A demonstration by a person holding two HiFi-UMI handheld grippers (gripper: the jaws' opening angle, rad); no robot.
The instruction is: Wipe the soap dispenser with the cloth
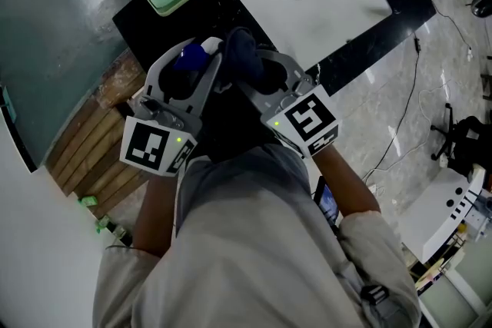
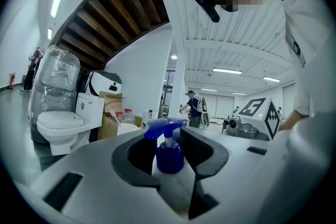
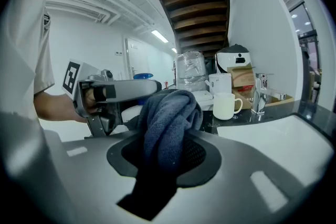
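Blue-topped soap dispenser (image 2: 169,157) is clamped in the left tool (image 2: 170,139), cloth (image 3: 168,123) pinched in the right tool (image 3: 168,152); soap could be squirted out by hard wiping.

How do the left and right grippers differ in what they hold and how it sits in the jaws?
The left gripper clamps a rigid dispenser, the right gripper a soft dark cloth. The blue-capped dispenser stands upright between the left jaws; the cloth bunches and bulges past the right jaws. Both are shut on their load, side by side.
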